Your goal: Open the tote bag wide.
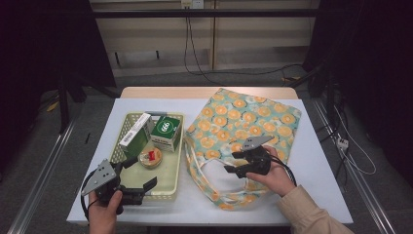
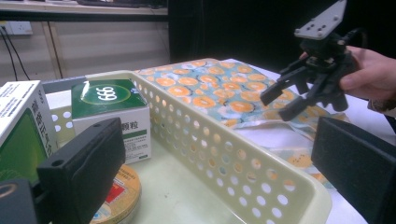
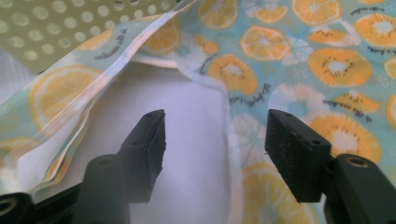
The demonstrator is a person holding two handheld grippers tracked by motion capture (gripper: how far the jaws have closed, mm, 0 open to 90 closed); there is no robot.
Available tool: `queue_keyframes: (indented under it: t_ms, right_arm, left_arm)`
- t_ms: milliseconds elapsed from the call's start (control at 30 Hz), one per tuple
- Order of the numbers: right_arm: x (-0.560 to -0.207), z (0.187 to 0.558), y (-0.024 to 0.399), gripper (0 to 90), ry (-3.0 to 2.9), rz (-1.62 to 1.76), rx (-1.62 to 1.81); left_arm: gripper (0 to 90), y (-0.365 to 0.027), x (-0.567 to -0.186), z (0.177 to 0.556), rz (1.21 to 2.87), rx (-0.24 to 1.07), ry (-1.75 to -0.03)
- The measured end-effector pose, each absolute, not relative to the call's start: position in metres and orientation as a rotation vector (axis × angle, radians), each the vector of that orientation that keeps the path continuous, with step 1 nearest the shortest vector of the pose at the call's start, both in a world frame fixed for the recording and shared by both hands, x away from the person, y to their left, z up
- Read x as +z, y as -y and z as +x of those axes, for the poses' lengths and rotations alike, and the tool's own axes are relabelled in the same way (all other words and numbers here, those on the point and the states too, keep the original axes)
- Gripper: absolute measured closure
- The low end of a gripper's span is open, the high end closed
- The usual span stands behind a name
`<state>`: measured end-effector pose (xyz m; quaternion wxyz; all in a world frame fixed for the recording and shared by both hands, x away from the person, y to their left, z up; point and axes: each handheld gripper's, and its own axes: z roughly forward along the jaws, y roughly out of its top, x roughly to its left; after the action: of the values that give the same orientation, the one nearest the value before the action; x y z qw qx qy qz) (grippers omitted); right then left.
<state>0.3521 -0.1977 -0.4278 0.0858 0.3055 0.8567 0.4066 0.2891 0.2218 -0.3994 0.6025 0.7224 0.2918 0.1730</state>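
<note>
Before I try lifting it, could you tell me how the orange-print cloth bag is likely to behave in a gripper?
The cloth bag would probably be floppy: it lies flat and creased on the table, and its handles curl loosely. It looks light for its size, as nothing bulges inside. Held by one edge it would likely sag and fold, so the open right gripper may gather only a single layer.

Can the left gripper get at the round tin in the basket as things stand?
Probably yes. The left gripper stands open at the basket's near end, and the round tin lies uncovered just beyond it; the two boxes stand farther back.
</note>
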Motion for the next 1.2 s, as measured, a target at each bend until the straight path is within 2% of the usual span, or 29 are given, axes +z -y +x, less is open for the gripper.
queue_keyframes:
  t_ms: [200,533,967,1200]
  right_arm:
    - [-0.424,0.338,0.195,25.5,-2.575,0.872,1.275]
    - [-0.426,0.333,0.186,13.7,-2.593,0.894,1.3]
    - [-0.422,0.322,0.175,14.1,-2.65,0.824,1.35]
    - [-0.43,0.317,0.169,23.1,-2.718,0.762,1.332]
  left_arm:
    - [2.8,-0.219,-0.4,0.29,1.683,0.396,-0.663]
    - [2.8,-0.22,-0.401,0.29,1.683,0.392,-0.667]
    - [2.8,-0.22,-0.401,0.291,1.683,0.394,-0.667]
    - [2.8,-0.22,-0.4,0.29,1.682,0.395,-0.667]
